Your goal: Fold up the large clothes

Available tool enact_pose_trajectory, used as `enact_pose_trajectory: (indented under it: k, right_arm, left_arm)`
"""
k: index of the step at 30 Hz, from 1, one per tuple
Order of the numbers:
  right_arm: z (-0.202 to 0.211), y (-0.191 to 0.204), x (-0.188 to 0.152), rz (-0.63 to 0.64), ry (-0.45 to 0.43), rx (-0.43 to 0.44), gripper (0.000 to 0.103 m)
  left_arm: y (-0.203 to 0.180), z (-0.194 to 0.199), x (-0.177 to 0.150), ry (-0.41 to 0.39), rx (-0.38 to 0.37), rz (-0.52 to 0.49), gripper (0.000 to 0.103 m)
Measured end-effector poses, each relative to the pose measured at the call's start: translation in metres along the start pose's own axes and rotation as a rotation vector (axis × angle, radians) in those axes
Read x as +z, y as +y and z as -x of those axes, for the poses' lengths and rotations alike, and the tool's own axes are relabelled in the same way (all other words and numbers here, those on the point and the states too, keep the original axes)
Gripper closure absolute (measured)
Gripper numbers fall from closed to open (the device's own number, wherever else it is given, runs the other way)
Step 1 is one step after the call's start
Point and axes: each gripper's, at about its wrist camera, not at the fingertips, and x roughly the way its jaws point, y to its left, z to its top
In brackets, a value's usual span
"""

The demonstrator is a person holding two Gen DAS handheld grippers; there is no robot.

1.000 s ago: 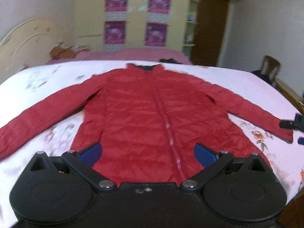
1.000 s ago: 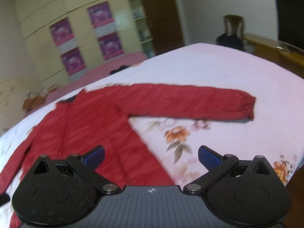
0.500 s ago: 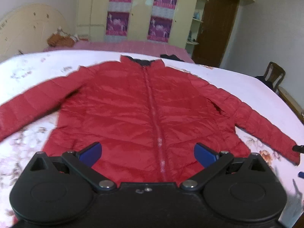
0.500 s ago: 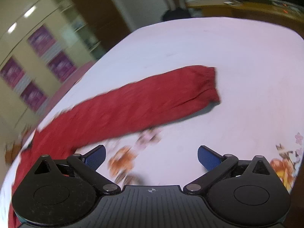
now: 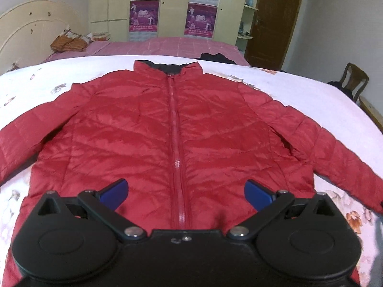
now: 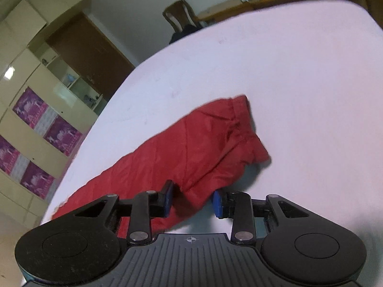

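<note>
One red quilted puffer jacket [image 5: 177, 129] is laid flat, zipped, front up on the white floral bedsheet [image 5: 311, 91], sleeves spread out. Left gripper [image 5: 185, 191] is held wide open above the hem, nothing gripped. Right gripper [image 6: 192, 201] is part-closed around a fold of the red sleeve [image 6: 198, 148] near its cuff; firm clamping cannot be told.

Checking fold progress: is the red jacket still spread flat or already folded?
Spread flat. The red jacket lies front up, zipped, both sleeves out on the bed.
</note>
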Motion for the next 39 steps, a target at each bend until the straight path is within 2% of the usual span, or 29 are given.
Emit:
enact_pose_trajectory:
  k: [3,5,7,10,14,17,21,24,27,30,33,37,39]
  right_arm:
    - [0.001,0.024,0.002,0.127,-0.050,-0.002,0.099]
    - [0.006,0.049,0.006,0.219,-0.096,0.036,0.100]
    - [0.010,0.083,0.005,0.330,-0.121,0.101,0.100]
    - [0.013,0.140,-0.011,0.505,-0.124,0.243,0.100]
    - [0.006,0.209,-0.050,0.704,-0.060,0.419,0.100]
    - [-0.004,0.249,-0.086,0.813,0.033,0.530,0.100]
    - [-0.012,0.290,-0.137,0.957,0.164,0.664,0.100]
    - [-0.016,0.307,-0.176,1.045,0.234,0.731,0.100]
    - [-0.016,0.314,-0.212,1.107,0.270,0.764,0.100]
    - [-0.018,0.321,-0.251,1.156,0.314,0.776,0.100]
    - [-0.017,0.329,-0.279,1.212,0.342,0.779,0.099]
    - [-0.011,0.339,-0.318,1.296,0.322,0.760,0.099]
    - [-0.009,0.341,-0.322,1.286,0.329,0.743,0.098]
  left_arm:
    - [0.000,-0.008,0.004,0.006,0.030,-0.020,0.000]
    - [0.004,-0.012,0.007,0.008,0.045,-0.025,0.000]
    - [0.012,-0.014,0.012,0.012,0.050,-0.012,0.001]
    - [0.023,-0.018,0.020,0.028,0.061,-0.001,0.001]
    - [0.036,-0.018,0.032,0.028,0.088,0.008,0.004]
    - [0.049,-0.017,0.039,0.027,0.079,0.056,0.013]
    - [0.069,-0.017,0.045,0.029,0.040,0.138,0.026]
    - [0.083,-0.016,0.044,0.028,0.043,0.173,0.028]
    - [0.097,-0.016,0.044,0.024,0.019,0.191,0.031]
    - [0.107,-0.022,0.047,0.030,-0.056,0.196,0.036]
    - [0.114,-0.028,0.051,0.032,-0.113,0.193,0.036]
    - [0.125,-0.036,0.055,0.041,-0.170,0.187,0.036]
    - [0.131,-0.040,0.056,0.045,-0.190,0.180,0.036]
